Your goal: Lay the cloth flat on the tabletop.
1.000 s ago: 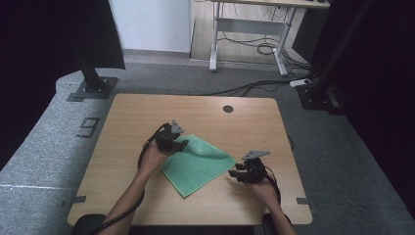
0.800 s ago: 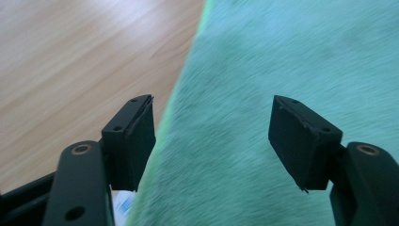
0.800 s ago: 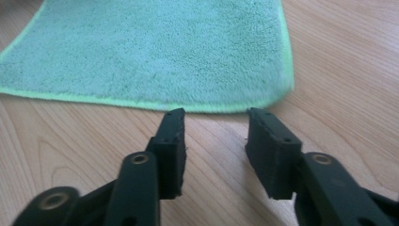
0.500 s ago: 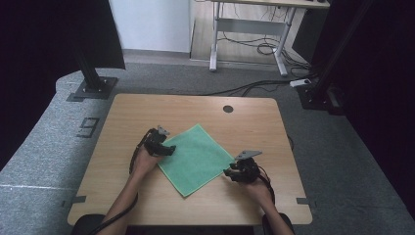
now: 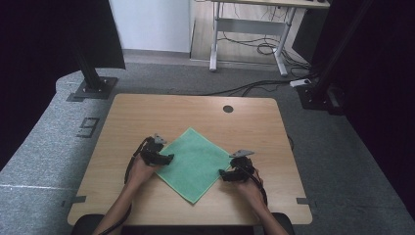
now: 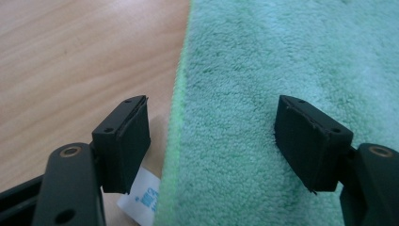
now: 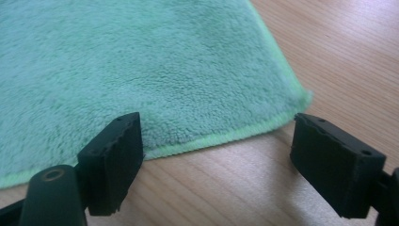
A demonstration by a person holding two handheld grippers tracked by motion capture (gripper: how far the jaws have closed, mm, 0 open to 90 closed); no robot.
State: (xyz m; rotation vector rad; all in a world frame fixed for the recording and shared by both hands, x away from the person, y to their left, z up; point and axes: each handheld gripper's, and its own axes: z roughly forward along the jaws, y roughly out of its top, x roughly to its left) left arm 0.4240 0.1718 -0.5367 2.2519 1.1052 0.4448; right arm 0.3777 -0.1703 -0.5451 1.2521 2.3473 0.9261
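A green terry cloth (image 5: 195, 164) lies flat on the wooden table (image 5: 147, 117), turned like a diamond. My left gripper (image 5: 166, 157) rests at its left corner, the right gripper (image 5: 224, 175) at its right corner. In the left gripper view the jaws (image 6: 211, 136) stand open over the cloth's (image 6: 263, 84) hemmed edge, with its pile between them but not pinched; they have just been opening. In the right gripper view the jaws (image 7: 216, 155) have also just been opening and stand wide. The cloth's (image 7: 141, 70) corner lies flat just ahead of them, untouched.
A white label (image 6: 141, 193) sticks out from under the cloth by the left jaw. A round cable hole (image 5: 228, 108) sits near the table's far edge. Black stand bases (image 5: 93, 83) (image 5: 318, 95) flank the table on the floor.
The cloth, bunched smaller under the raised left gripper a second ago, now lies spread flat. The left gripper has sunk and drawn back leftward. The right gripper has barely moved.
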